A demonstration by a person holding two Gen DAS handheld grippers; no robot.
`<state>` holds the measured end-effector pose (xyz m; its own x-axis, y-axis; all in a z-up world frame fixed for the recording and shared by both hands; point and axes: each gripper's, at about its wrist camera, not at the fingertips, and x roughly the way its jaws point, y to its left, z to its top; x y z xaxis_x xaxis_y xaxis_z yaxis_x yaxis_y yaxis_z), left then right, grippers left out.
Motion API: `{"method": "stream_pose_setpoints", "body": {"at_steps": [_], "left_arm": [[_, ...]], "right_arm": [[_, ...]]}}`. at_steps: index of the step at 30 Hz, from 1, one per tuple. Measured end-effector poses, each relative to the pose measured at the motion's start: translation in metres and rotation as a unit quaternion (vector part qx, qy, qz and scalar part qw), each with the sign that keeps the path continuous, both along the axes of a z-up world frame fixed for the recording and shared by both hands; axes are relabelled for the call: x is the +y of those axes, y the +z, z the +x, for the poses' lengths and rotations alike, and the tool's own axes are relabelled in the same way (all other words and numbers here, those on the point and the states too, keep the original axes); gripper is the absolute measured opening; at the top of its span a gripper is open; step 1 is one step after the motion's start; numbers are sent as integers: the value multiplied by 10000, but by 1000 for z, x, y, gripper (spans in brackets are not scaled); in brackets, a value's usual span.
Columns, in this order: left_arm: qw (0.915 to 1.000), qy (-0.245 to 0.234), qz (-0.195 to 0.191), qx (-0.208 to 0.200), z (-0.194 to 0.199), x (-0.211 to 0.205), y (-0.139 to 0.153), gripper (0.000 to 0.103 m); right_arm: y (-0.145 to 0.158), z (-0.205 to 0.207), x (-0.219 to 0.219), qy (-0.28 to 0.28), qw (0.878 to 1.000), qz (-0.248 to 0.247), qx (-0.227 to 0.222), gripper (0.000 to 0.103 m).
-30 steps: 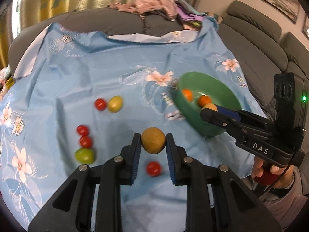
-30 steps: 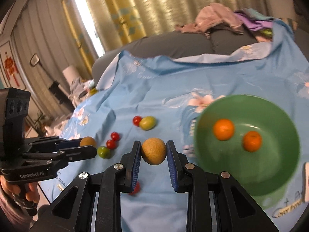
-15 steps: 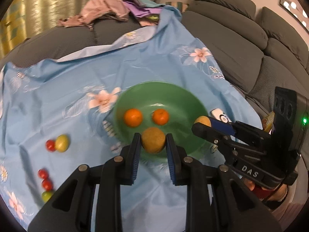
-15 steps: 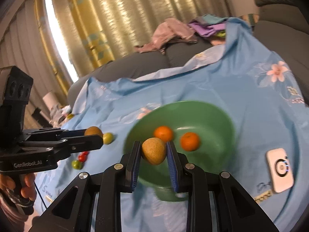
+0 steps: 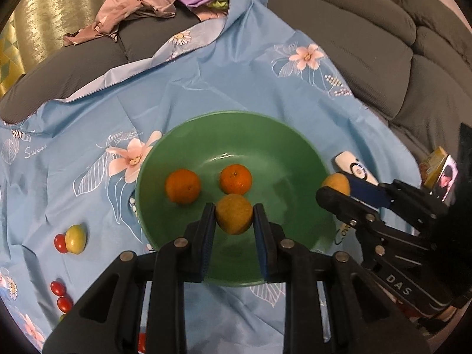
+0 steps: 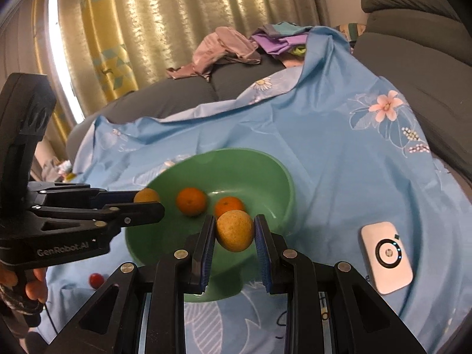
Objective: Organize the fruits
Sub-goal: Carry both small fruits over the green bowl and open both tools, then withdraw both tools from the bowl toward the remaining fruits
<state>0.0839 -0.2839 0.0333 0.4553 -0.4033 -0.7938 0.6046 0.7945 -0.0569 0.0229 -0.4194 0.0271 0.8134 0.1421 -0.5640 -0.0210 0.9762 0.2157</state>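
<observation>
A green bowl (image 5: 283, 147) (image 6: 265, 165) rests on the blue flowered sheet (image 5: 206, 73) and holds two oranges (image 5: 183, 186) (image 5: 236, 178). My left gripper (image 5: 234, 219) hangs over the bowl's near half, shut on a dull yellow round fruit (image 5: 234, 217). My right gripper (image 6: 235, 231) is shut on a second yellow fruit (image 6: 235, 230) above the bowl's near right rim. In the left wrist view the right gripper (image 5: 336, 187) comes in from the right; in the right wrist view the left gripper (image 6: 147, 199) comes in from the left.
Loose on the sheet to the left lie a yellow-green fruit (image 5: 75, 239) and several small red tomatoes (image 5: 60, 243) (image 6: 96, 280). A white device (image 6: 386, 256) lies right of the bowl. Clothes (image 5: 132, 8) are piled at the back on the grey sofa (image 5: 383, 44).
Both grippers have swung right from the loose fruits on the sheet to the bowl, each still shut on its yellow fruit. The bowl now fills the middle of both views.
</observation>
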Motion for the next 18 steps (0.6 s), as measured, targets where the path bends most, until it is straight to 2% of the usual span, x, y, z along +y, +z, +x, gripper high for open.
{"method": "stream_pose_setpoints", "body": {"at_steps": [8, 10, 12, 15, 16, 18], "left_arm": [[9998, 23, 194, 40, 2, -5, -12, 25], [9998, 28, 193, 51, 4, -4, -12, 29], [9998, 43, 184, 41, 4, -3, -12, 42], [9998, 106, 137, 15, 3, 0, -9, 56], [9998, 150, 120, 7, 2, 3, -7, 58], [9997, 215, 79, -12, 0, 9, -4, 71]], "right_arm": [[-2, 1, 0, -140, 9997, -187, 110, 28], [-2, 1, 0, -150, 9996, -201, 117, 28], [-2, 1, 1, -172, 9995, -212, 125, 30], [-1, 0, 2, -228, 9993, -260, 139, 37], [0, -1, 2, -237, 9993, -243, 143, 38], [2, -3, 2, -228, 9995, -192, 121, 38]]}}
